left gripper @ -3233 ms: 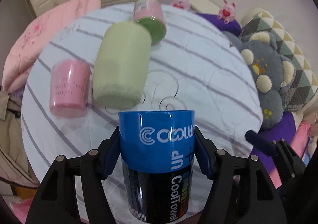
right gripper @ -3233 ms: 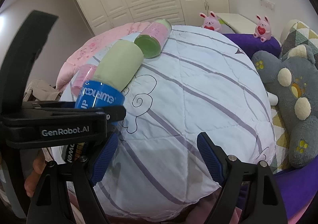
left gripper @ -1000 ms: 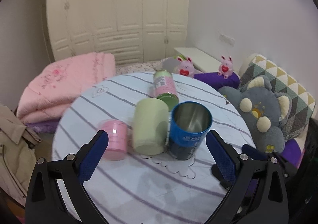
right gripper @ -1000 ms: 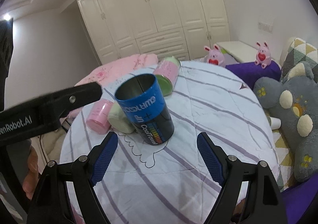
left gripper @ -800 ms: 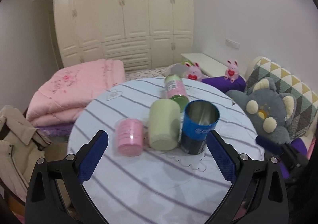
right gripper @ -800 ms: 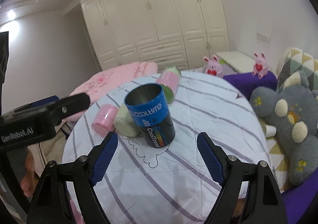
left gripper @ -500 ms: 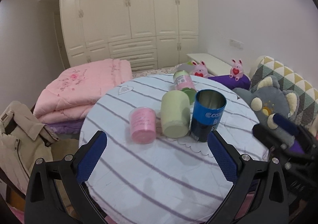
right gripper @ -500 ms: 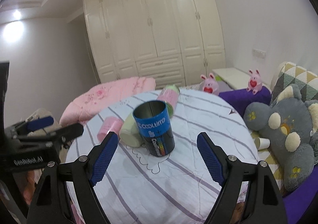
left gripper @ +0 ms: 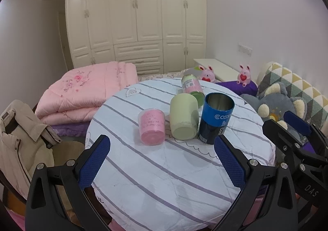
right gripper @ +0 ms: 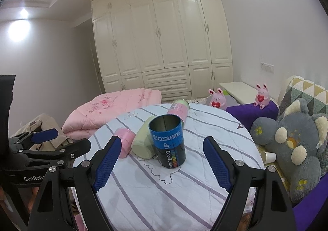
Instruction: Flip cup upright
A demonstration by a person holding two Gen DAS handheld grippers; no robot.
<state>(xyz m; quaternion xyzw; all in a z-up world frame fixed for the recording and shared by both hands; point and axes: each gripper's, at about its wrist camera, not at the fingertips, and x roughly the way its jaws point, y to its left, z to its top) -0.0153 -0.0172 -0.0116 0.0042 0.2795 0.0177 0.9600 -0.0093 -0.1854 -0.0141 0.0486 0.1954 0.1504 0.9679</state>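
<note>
A blue and black metal cup (left gripper: 216, 117) (right gripper: 168, 140) stands upright, mouth up, on the round striped table (left gripper: 164, 179) (right gripper: 164, 196). A pale green cup (left gripper: 183, 119) (right gripper: 143, 142) lies on its side touching it. A pink cup (left gripper: 152, 126) (right gripper: 124, 141) lies on its side left of that. A pink and green can (left gripper: 191, 86) (right gripper: 178, 110) lies behind. My left gripper (left gripper: 162, 162) is open and empty, back from the table's near edge. My right gripper (right gripper: 162, 162) is open and empty, also back from the cups.
A grey plush bear (left gripper: 274, 106) (right gripper: 291, 145) sits right of the table on purple bedding. A folded pink quilt (left gripper: 88, 89) and a beige jacket (left gripper: 20, 138) lie to the left. White wardrobes (right gripper: 164, 36) fill the back wall. Two pink bunny toys (right gripper: 217, 97) sit behind.
My left gripper let go of the blue cup, which now stands upright on the table. Both grippers have drawn back and upward, so the cups look smaller.
</note>
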